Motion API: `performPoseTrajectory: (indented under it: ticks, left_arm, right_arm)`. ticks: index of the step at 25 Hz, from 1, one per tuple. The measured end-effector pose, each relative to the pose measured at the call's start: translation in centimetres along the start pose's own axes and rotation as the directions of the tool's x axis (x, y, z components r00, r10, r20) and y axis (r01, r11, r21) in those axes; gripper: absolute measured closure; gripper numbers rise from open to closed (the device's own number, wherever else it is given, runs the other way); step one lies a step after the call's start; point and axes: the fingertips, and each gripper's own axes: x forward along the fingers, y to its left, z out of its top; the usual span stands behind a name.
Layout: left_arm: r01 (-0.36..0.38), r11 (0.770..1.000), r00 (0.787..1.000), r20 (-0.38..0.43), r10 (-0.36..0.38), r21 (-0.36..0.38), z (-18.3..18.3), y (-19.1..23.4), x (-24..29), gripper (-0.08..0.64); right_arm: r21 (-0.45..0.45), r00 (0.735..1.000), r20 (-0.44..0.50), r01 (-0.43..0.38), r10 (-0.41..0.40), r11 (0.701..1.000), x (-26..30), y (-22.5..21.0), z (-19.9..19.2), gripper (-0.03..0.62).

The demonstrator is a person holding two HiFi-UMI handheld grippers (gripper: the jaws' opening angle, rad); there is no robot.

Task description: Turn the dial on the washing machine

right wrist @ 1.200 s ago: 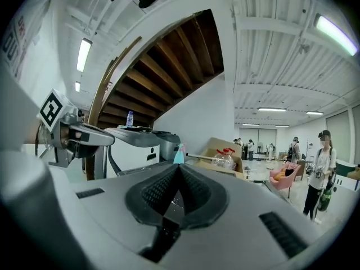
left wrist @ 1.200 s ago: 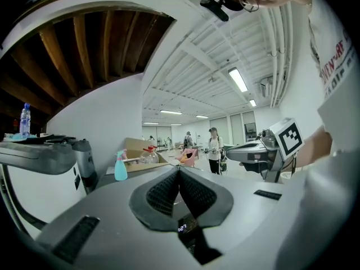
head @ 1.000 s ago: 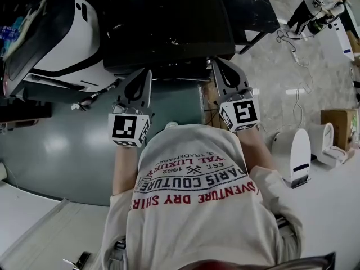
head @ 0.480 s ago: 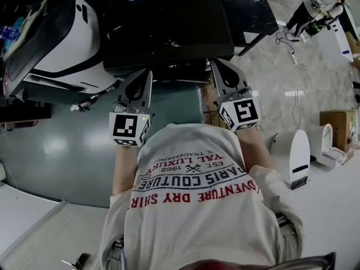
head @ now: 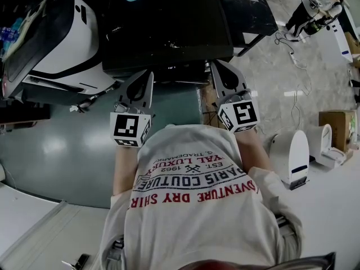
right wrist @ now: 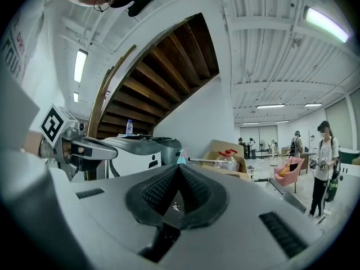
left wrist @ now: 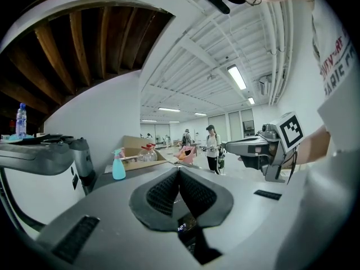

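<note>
both claws parked at chest height, ready: left gripper (head: 147,77) at eleven, pads pressed together, empty. right gripper (head: 216,67) at one, pinched empty too. no washing machine dial visible, maybe under the black table (head: 169,32) at twelve.

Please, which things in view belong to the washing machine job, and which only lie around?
For the job:
- left gripper and right gripper, both shut and empty
- dark-topped machine before them, likely the washer

Just lying about:
- teal spray bottle
- white machine
- cardboard box
- water bottle
</note>
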Motion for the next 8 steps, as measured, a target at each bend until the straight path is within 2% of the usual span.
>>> performPoseTrajectory:
  ticks: [8]
  left_arm:
    - [0.008,1.0,1.0,0.008,-0.007,-0.018,-0.09,-0.41,0.12,0.543]
  right_arm:
    - [-0.015,1.0,0.005,-0.019,0.019,1.0,0.24,0.86,0.12,0.565]
